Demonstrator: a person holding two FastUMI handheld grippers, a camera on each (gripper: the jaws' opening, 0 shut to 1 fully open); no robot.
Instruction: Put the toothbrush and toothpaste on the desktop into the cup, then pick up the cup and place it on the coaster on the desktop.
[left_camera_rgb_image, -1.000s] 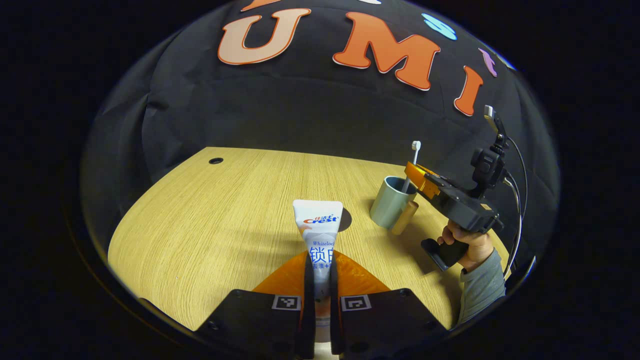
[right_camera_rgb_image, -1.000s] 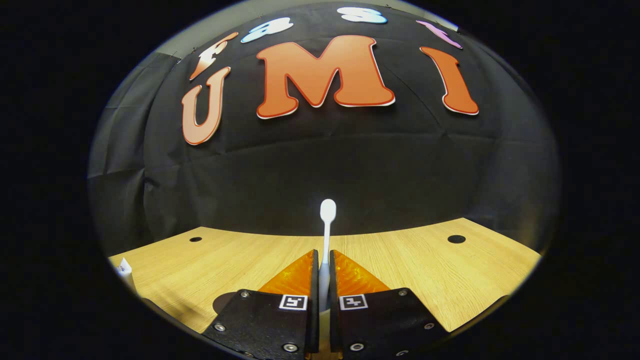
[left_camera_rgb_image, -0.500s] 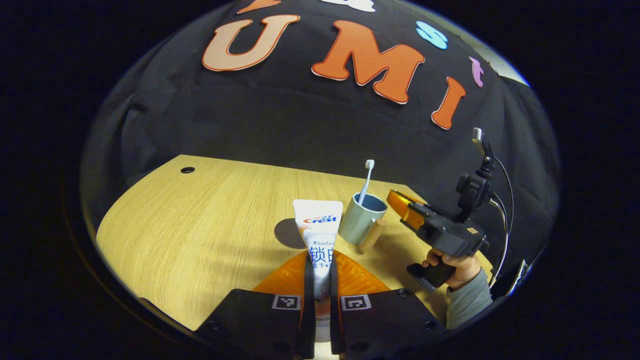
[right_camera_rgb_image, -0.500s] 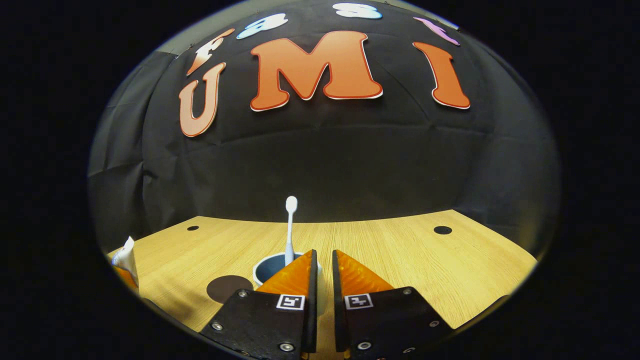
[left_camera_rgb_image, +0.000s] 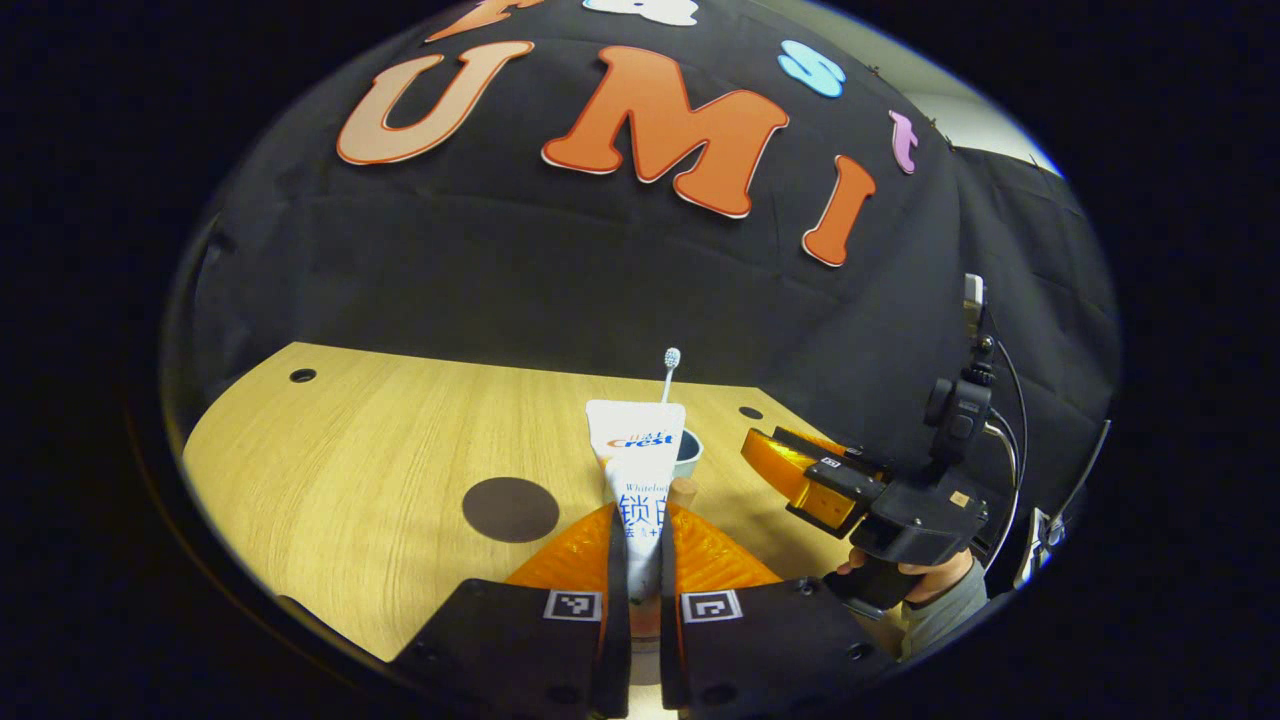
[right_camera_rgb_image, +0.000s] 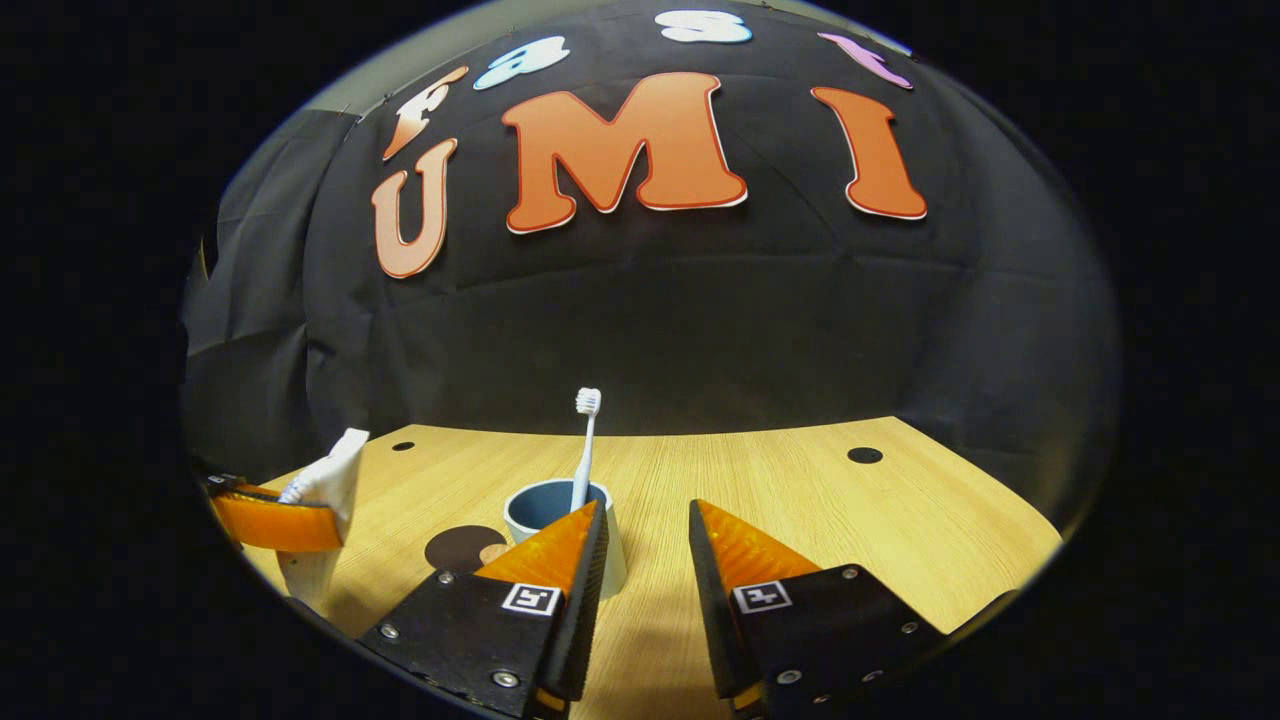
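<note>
Left gripper view
Toothpaste: we pinch the white toothpaste tube (left_camera_rgb_image: 638, 470) between the left gripper's (left_camera_rgb_image: 640, 560) fingers; its flat crimped end stands upward, long axis running away from us.
Cup: the pale blue-grey cup (left_camera_rgb_image: 688, 452) sits on the bench (left_camera_rgb_image: 380, 450) directly behind the tube, which hides most of it; its wooden handle (left_camera_rgb_image: 684, 492) peeks out beside the tube.
Toothbrush: the white toothbrush (left_camera_rgb_image: 668, 370) stands in the cup, bristles up, leaning slightly.
Coaster: the dark round coaster (left_camera_rgb_image: 510, 509) lies left of the cup, apart from it.
Other gripper: held by a hand (left_camera_rgb_image: 915, 575), right of the cup.

Right gripper view
Fingers: the right gripper's (right_camera_rgb_image: 645, 545) fingers are spread, holding nothing, just in front of the cup (right_camera_rgb_image: 550, 515).
Toothbrush: (right_camera_rgb_image: 584, 445) upright in the cup, head topmost.
Coaster: (right_camera_rgb_image: 462, 547) left of the cup.
Toothpaste: (right_camera_rgb_image: 325, 500) left of the cup, gripped by the other fingers.
</note>
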